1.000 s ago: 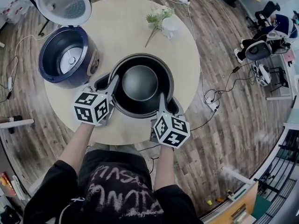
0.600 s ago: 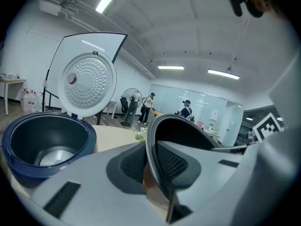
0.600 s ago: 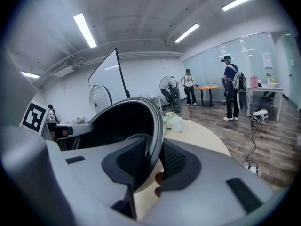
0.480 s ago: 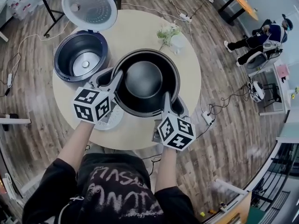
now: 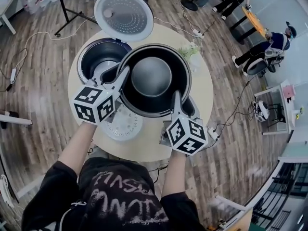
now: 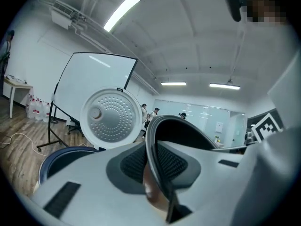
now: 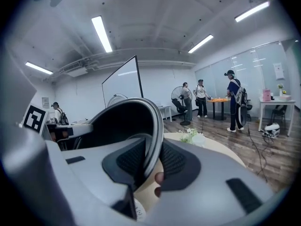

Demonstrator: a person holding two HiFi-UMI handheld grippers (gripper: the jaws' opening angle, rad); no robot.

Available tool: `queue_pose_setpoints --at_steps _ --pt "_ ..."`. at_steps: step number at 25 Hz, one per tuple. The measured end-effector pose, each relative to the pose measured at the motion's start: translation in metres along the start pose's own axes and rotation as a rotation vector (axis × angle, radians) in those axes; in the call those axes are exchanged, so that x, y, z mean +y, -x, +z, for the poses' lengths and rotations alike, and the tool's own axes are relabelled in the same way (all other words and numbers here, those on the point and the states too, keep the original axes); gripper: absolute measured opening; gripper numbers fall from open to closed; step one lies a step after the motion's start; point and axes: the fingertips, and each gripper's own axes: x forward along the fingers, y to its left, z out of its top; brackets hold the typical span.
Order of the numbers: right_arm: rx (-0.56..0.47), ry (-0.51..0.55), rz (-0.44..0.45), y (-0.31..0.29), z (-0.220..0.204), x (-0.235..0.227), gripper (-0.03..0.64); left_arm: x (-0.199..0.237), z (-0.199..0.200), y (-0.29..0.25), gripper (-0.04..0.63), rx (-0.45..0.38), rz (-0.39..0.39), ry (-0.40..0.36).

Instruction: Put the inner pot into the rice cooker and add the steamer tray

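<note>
Pot [image 5: 153, 78] hangs level above the table [image 5: 202, 88], carried by its rim between both grippers; in the head view it overlaps the right side of the cooker [image 5: 96, 57]. The left gripper [image 5: 123, 77] is clamped on the rim's left side, one pad on each face of the wall. The right gripper [image 5: 176, 100] grips the near right rim the same way. The cooker stands at the table's far left edge, lid [image 5: 124, 14] up. The tray [image 5: 124, 125] lies by the near left edge.
</note>
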Motion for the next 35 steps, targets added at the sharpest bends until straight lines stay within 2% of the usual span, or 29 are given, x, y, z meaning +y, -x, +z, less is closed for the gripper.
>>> queue_pose_setpoints --at_steps 8,15,21,27,35 --pt "-0.023 0.061 0.119 -0.037 0.028 0.08 0.098 0.066 0.046 0.039 0.072 -0.085 0.098 0.0" --pt "0.05 0.104 0.236 -0.075 0.032 0.143 0.101 0.12 0.066 0.071 0.078 -0.08 0.189 -0.005" --pt "0.162 0.138 0.287 -0.11 0.027 0.179 0.104 0.162 0.067 0.077 0.089 -0.021 0.217 0.023" --pt "0.301 0.155 0.296 -0.139 0.012 0.185 0.112 0.189 0.053 0.06 0.095 0.064 0.209 0.086" --pt "0.493 0.11 0.314 -0.168 -0.026 0.182 0.121 0.215 0.019 0.038 0.095 0.255 0.217 0.171"
